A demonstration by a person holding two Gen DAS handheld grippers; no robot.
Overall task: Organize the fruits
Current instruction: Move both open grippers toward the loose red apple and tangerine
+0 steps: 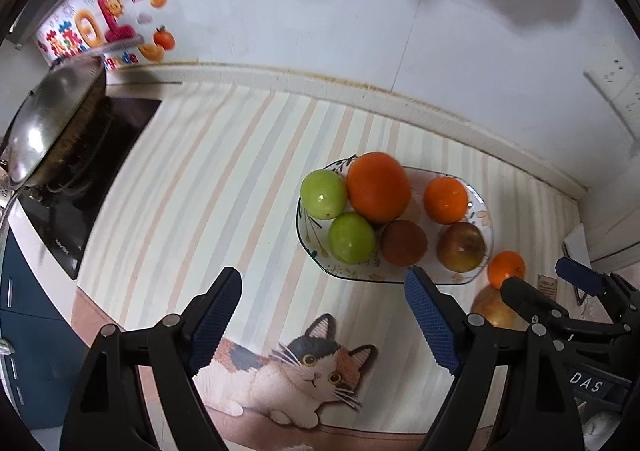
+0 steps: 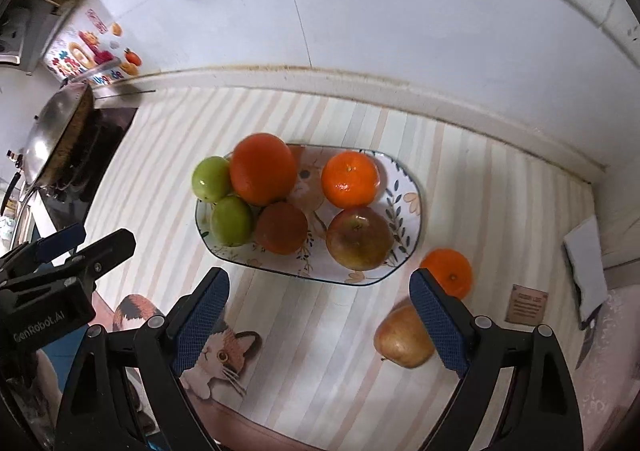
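Observation:
A patterned plate (image 2: 404, 187) (image 1: 308, 239) on the striped mat holds two green fruits (image 2: 212, 178), a large orange (image 2: 263, 168), a small orange (image 2: 350, 179), a dark red-brown fruit (image 2: 281, 228) and a red-green apple (image 2: 359, 238). Off the plate to its right lie a small orange (image 2: 450, 271) (image 1: 506, 267) and a yellowish apple (image 2: 400, 337) (image 1: 490, 309). My right gripper (image 2: 318, 321) is open and empty, its right finger over the yellowish apple's edge. My left gripper (image 1: 324, 325) is open and empty, in front of the plate.
A wok with a steel lid (image 1: 48, 131) sits on a black stove at the left. A tiled wall runs along the back. A white paper and a knife (image 2: 586, 335) lie at the right. The counter edge is near me.

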